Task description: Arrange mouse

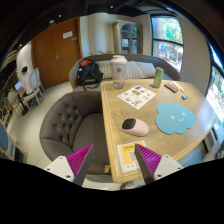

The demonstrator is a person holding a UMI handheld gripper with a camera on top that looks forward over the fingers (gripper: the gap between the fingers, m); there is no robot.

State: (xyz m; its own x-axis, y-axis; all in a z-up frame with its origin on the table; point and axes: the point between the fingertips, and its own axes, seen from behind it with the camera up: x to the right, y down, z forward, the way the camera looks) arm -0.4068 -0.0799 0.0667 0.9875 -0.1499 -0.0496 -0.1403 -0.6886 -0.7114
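Observation:
A pale pink-white mouse lies on the wooden table, left of a round blue mouse pad. My gripper is open and empty, held above the table's near end. The mouse is ahead of the fingers and a little to the right, well apart from them. The pink pads stand wide apart. A yellow card lies on the table's near edge between the fingers.
A grey tufted armchair stands left of the table. On the table lie a printed sheet, a green can, a white jug and a small dark object. A wooden door is beyond.

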